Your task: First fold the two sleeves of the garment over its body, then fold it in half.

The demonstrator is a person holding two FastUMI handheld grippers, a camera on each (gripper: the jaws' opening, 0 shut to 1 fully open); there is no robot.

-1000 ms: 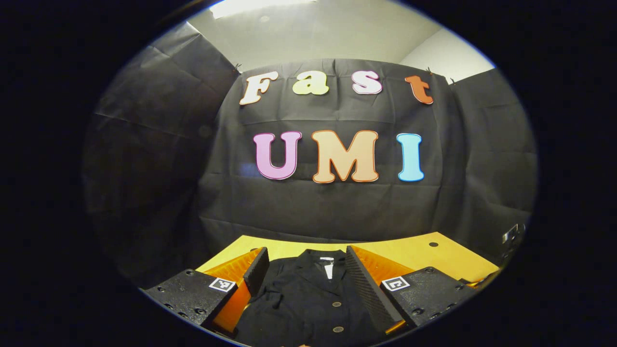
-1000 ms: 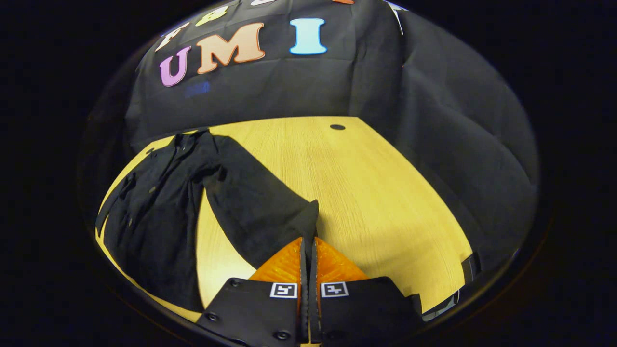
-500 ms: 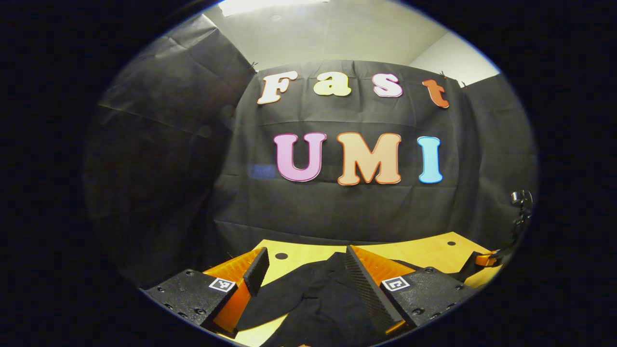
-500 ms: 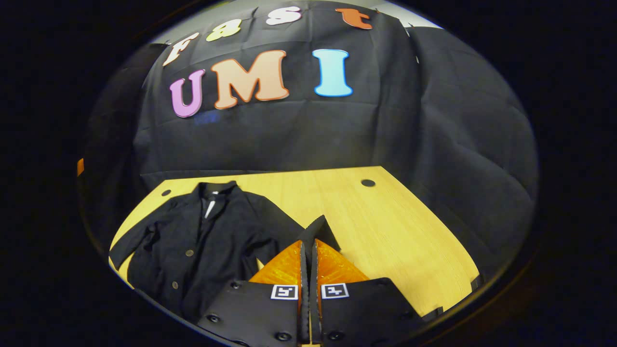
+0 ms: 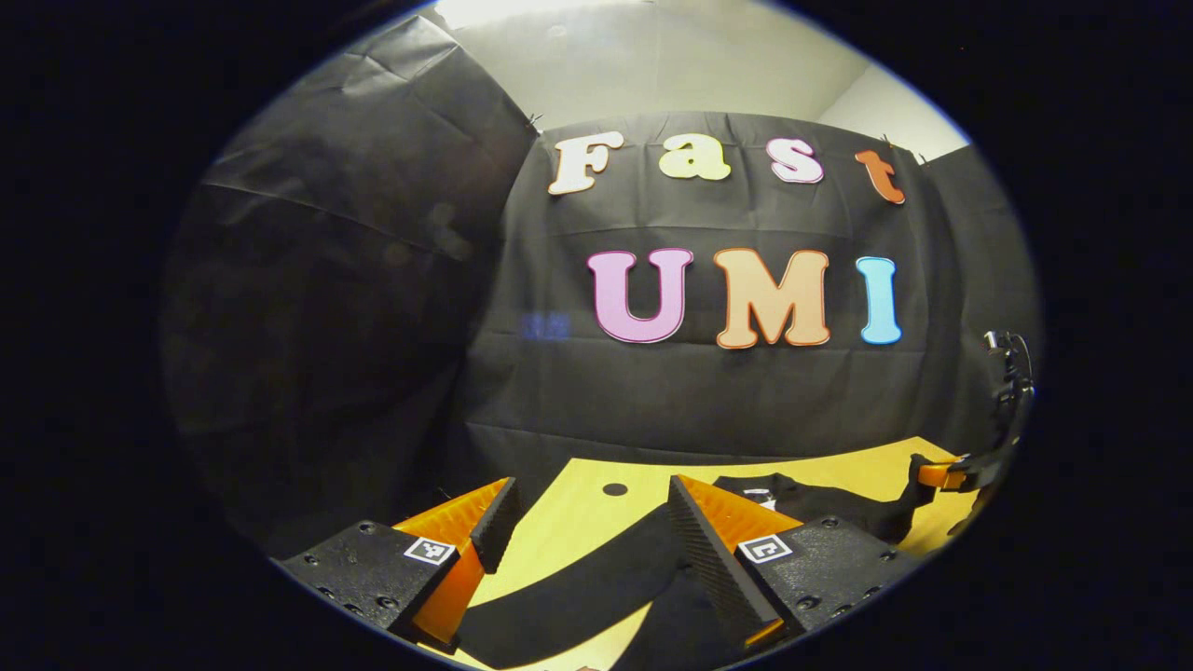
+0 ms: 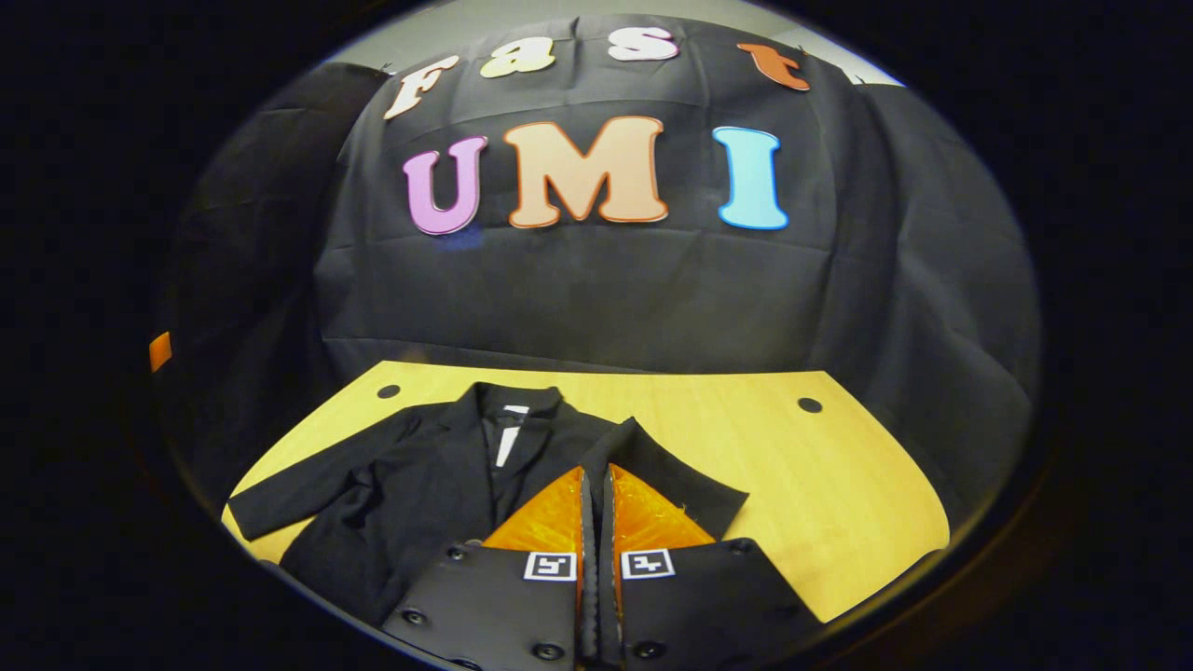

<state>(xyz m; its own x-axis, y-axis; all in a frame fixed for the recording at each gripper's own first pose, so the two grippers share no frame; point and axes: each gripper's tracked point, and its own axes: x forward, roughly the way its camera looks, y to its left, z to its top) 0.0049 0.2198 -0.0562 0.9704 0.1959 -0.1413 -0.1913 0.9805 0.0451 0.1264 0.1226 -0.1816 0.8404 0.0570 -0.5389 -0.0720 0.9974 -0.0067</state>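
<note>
sleeve (image 6: 671, 471) now lifted over jacket (image 6: 410, 485) | right tongs (image 6: 596, 485) clamp it

Both cameras are looking low and near across the yellow wooden tabletop (image 6: 820, 485) toward the booth wall at 12 o'clock, sharing the black buttoned jacket (image 6: 419, 485).

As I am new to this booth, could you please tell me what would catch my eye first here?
A black jacket lies spread on the yellow table. The right gripper is shut on its right sleeve, lifted over the body. The left gripper is open above the other sleeve.
</note>
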